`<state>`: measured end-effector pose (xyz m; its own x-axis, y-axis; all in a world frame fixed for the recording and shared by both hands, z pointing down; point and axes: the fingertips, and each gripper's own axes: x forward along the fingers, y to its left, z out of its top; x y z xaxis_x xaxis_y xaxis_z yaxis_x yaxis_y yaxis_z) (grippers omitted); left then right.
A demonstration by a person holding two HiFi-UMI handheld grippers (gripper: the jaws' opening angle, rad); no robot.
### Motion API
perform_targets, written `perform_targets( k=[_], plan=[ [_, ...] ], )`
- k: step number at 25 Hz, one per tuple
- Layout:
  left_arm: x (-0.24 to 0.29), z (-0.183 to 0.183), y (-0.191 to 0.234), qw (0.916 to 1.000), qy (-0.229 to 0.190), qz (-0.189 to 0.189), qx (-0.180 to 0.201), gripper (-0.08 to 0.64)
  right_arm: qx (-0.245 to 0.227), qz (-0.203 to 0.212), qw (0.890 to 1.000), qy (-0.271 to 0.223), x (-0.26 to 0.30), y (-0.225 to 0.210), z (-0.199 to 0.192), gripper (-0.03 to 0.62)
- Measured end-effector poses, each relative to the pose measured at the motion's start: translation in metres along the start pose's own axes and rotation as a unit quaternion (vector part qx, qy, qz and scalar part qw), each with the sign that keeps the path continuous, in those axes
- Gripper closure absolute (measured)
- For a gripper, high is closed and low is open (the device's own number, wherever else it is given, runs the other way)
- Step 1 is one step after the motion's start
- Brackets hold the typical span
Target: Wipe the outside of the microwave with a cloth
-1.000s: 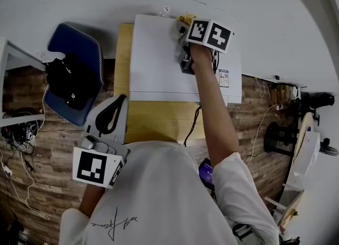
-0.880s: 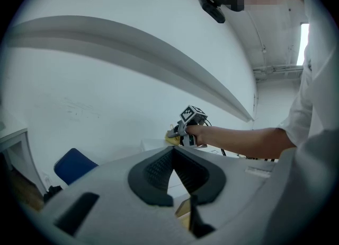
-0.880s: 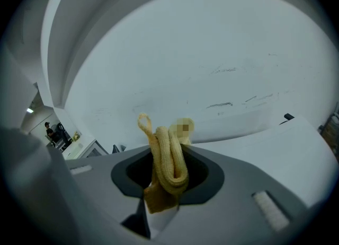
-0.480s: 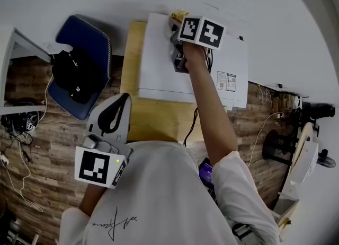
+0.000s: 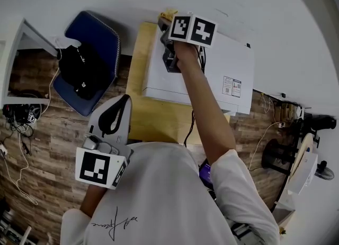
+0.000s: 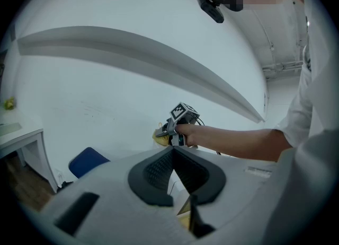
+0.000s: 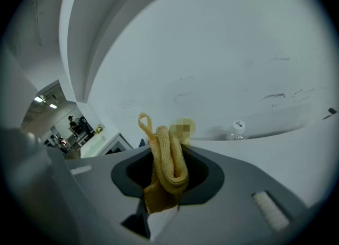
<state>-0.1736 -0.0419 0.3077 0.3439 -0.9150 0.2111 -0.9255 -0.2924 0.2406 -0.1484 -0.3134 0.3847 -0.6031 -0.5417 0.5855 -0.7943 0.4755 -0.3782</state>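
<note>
The white microwave (image 5: 212, 74) stands on a wooden table, seen from above in the head view. My right gripper (image 5: 165, 22) reaches over its top to the rear left corner, shut on a folded yellow cloth (image 5: 168, 14). In the right gripper view the cloth (image 7: 168, 159) bulges up between the jaws of my right gripper (image 7: 167, 177), above the microwave's white top (image 7: 286, 148). My left gripper (image 5: 122, 99) hangs low by my body, away from the microwave. Its dark pads meet with nothing between them in the left gripper view (image 6: 174, 152), which also shows the cloth (image 6: 159, 137).
A blue chair (image 5: 103, 37) with a black bag (image 5: 82, 69) stands left of the wooden table (image 5: 153, 116). A white desk (image 5: 16, 63) is further left, with cables on the floor. A small bottle (image 7: 238, 127) sits behind the microwave by the wall. A fan (image 5: 312, 154) stands at right.
My right gripper has slid the cloth leftward across the microwave's top toward its rear left corner. The left gripper has stayed where it was.
</note>
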Motion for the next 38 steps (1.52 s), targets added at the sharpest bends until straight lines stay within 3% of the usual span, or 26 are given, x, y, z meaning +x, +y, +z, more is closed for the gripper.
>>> perform_targets(
  k=[4,9,22,38],
  plan=[
    [0.001,-0.002,-0.010,1.0000,0.003,-0.008,-0.002,0.568,0.017,0.066,0.998,0.003,-0.004,0.033,-0.002,0.477],
    [0.007,0.000,-0.020,0.9999,-0.002,-0.015,-0.004,0.568,0.005,0.077,0.997,-0.013,-0.032,0.030,0.004,0.476],
    [0.044,-0.006,-0.088,0.9966,0.008,-0.080,0.016,0.568,0.060,-0.014,0.996,-0.065,-0.132,-0.115,0.013,0.476],
    [0.081,-0.009,-0.157,0.9909,0.020,-0.124,0.047,0.568,0.118,-0.137,0.978,-0.103,-0.246,-0.291,0.003,0.474]
  ],
)
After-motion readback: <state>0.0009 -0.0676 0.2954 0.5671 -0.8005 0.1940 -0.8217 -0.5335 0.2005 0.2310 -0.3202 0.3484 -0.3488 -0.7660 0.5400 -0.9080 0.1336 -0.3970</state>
